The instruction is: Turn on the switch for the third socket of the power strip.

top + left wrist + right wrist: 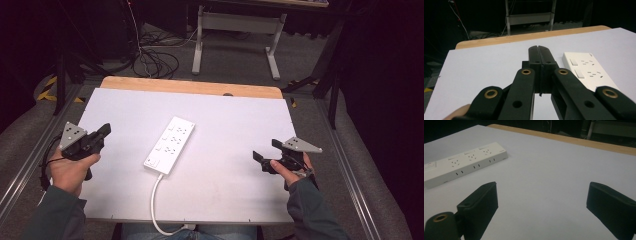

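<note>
Resting at the near corners of the white board (225, 120), the two hands each held a gripper above its surface. At the near left, the left gripper (102, 132) sat in the person's left hand (70, 167), its black jaws pressed flat together with nothing between them; in the left gripper view the closed tips (539, 53) pointed across bare white surface toward the far wooden edge. At the near right, the right gripper (265, 152) sat in the right hand (290, 172), jaws spread wide and empty; in the right gripper view its two pads (481, 197) stood well apart over bare board.

Between the hands, a little farther in and well apart from both grippers, lay the white power strip (170, 145), flat and set diagonally, its near end toward the person and its far end angled to the right. Its white cord (156, 200) ran from the near end back over the board's front edge.

Beyond the board showed a strip of wooden tabletop (190, 86), then a dark floor with a tangle of cables (155, 62) and the grey legs of another table (235, 30).
</note>
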Action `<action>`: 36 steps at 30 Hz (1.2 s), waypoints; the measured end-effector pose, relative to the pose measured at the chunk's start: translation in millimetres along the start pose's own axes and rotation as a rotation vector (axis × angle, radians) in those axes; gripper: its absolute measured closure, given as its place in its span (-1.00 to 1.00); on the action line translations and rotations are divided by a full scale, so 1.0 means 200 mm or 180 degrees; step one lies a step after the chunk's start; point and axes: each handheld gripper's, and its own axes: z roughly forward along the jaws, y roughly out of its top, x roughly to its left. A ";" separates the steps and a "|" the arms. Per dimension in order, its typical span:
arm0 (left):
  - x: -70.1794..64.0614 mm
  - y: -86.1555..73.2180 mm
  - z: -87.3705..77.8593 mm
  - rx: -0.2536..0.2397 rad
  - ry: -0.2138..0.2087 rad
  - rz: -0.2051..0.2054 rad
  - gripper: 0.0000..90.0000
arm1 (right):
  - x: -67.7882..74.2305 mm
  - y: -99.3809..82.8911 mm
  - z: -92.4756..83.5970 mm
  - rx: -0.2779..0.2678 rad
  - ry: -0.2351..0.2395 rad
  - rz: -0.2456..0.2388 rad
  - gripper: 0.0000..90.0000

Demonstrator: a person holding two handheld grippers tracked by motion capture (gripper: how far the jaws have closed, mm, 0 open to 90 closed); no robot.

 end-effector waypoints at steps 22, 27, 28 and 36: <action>-0.05 0.04 0.11 0.0119 -0.0088 0.0079 1.00 | 0.00 -0.01 -0.01 0.0005 -0.0013 -0.0019 -0.76; -0.05 0.04 0.12 0.0137 -0.0085 0.0065 1.00 | 0.00 -0.01 -0.01 0.0008 -0.0020 -0.0028 -0.76; -0.05 0.04 0.13 0.0150 -0.0093 0.0074 1.00 | 0.00 -0.01 -0.01 0.0011 -0.0018 -0.0032 -0.76; -0.08 0.05 0.17 0.0191 -0.0149 0.0148 1.00 | -0.01 -0.01 -0.02 0.0007 -0.0024 -0.0028 -0.76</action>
